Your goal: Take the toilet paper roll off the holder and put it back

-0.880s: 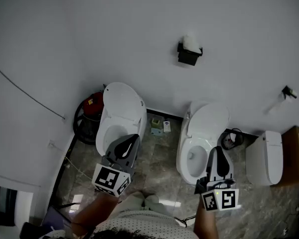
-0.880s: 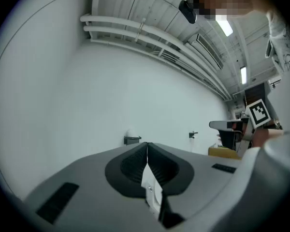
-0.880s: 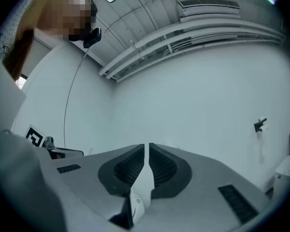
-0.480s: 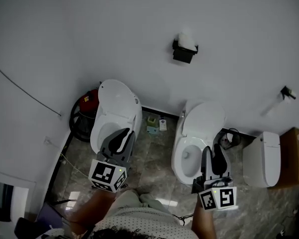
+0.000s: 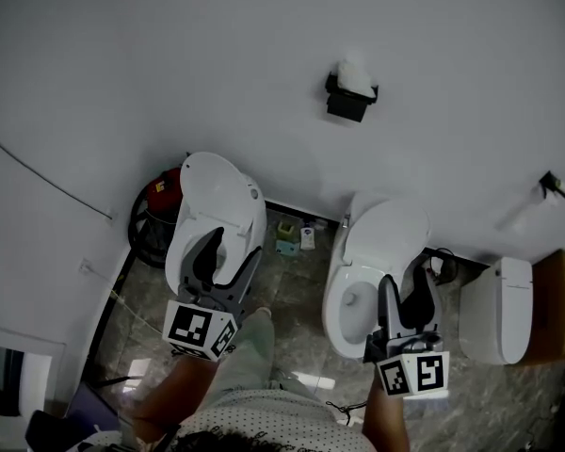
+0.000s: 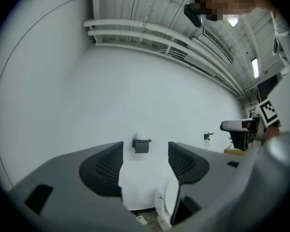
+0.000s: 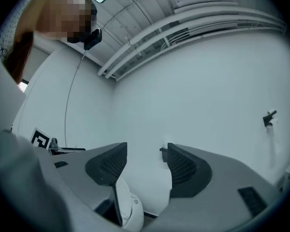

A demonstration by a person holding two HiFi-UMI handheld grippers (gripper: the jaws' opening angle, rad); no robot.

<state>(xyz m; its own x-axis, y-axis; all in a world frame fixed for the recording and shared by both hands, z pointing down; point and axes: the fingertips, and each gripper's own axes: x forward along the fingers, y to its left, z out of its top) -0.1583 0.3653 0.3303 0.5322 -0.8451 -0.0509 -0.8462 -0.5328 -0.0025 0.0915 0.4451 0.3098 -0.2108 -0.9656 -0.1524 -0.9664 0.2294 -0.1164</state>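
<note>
A white toilet paper roll [image 5: 355,72] sits on a black holder [image 5: 347,104] fixed high on the white wall. In the left gripper view the roll [image 6: 139,135] and holder [image 6: 141,146] show far off, between the two fingers. The right gripper view catches only an edge of the holder [image 7: 163,154] beside one finger. My left gripper [image 5: 228,250] is open over the left toilet, well short of the wall. My right gripper [image 5: 407,281] is open over the right toilet. Neither one has anything between its fingers.
Two white toilets [image 5: 213,210] [image 5: 378,250] stand against the wall below the holder, with small bottles [image 5: 293,237] on the floor between them. A red and black object [image 5: 154,207] sits at the left. A white unit [image 5: 495,309], a wooden cabinet [image 5: 556,301] and a wall fitting [image 5: 549,185] are at the right.
Both grippers' jaws have spread apart from nearly closed to open. The grippers sit slightly lower and further left in the head view.
</note>
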